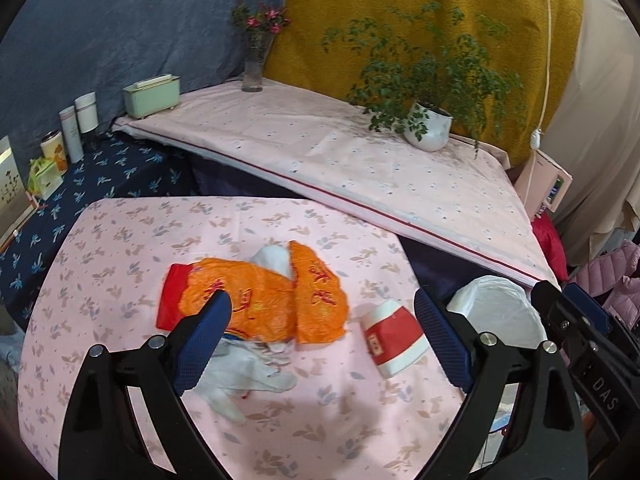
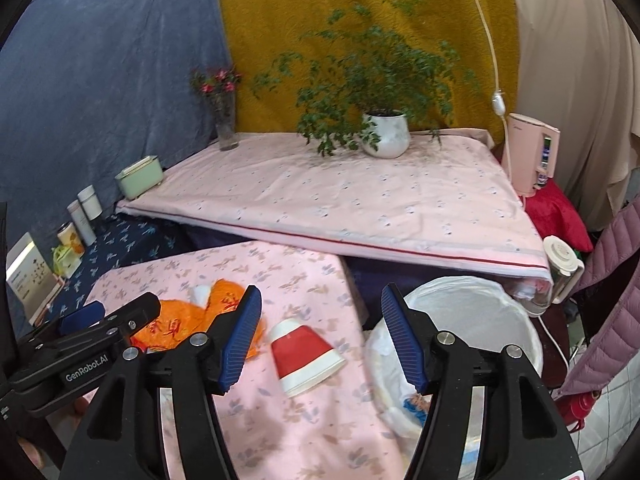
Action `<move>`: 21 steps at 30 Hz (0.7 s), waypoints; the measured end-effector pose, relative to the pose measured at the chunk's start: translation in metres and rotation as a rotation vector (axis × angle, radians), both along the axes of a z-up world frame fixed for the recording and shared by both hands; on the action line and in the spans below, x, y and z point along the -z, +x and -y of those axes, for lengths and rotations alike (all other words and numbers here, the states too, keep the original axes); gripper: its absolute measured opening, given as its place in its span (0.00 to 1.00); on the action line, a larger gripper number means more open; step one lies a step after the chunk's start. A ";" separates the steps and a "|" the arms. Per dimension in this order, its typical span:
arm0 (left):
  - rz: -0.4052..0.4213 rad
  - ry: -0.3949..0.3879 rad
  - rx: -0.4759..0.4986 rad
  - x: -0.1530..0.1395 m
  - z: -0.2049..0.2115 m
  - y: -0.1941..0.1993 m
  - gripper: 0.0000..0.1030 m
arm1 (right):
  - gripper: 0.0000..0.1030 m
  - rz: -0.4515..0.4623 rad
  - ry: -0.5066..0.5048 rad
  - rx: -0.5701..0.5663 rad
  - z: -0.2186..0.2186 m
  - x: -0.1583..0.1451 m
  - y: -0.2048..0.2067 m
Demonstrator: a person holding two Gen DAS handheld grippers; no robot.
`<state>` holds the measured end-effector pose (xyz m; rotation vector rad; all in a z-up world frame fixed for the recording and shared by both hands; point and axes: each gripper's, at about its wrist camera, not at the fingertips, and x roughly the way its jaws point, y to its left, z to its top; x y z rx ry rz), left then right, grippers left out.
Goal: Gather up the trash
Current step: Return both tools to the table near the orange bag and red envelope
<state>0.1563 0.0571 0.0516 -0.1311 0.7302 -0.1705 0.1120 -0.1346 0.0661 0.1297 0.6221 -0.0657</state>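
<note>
Left wrist: red-and-white paper cup (image 1: 394, 338) lies tipped over.

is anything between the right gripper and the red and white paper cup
Nothing visible. The right gripper is open, and the paper cup lies on its side on the pink cloth, framed between its fingers with nothing in front.

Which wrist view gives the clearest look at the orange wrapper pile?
The left wrist view: the orange wrapper pile lies nearly whole on the pink cloth, with only the left gripper finger over one edge. In the right wrist view, the left gripper's body and a right-gripper finger cover much of it.
</note>
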 end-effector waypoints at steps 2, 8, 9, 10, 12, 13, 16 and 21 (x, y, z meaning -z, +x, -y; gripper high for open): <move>-0.008 -0.001 -0.022 0.004 -0.012 0.001 0.86 | 0.59 -0.009 -0.004 -0.016 -0.011 0.005 0.003; -0.039 0.005 -0.083 0.020 -0.052 0.006 0.86 | 0.59 -0.044 -0.005 -0.059 -0.042 0.022 0.013; -0.046 0.005 -0.090 0.024 -0.058 0.007 0.86 | 0.59 -0.052 -0.004 -0.067 -0.047 0.026 0.014; -0.059 0.008 -0.102 0.029 -0.066 0.008 0.86 | 0.59 -0.059 -0.002 -0.075 -0.052 0.029 0.016; -0.080 0.018 -0.128 0.039 -0.080 0.009 0.86 | 0.59 -0.074 0.002 -0.087 -0.060 0.036 0.018; -0.091 0.027 -0.143 0.046 -0.088 0.009 0.86 | 0.59 -0.084 0.006 -0.095 -0.065 0.041 0.019; -0.117 0.045 -0.180 0.062 -0.112 0.009 0.86 | 0.59 -0.118 0.015 -0.119 -0.081 0.057 0.023; -0.162 0.032 -0.235 0.086 -0.149 0.005 0.86 | 0.59 -0.177 0.017 -0.182 -0.112 0.085 0.027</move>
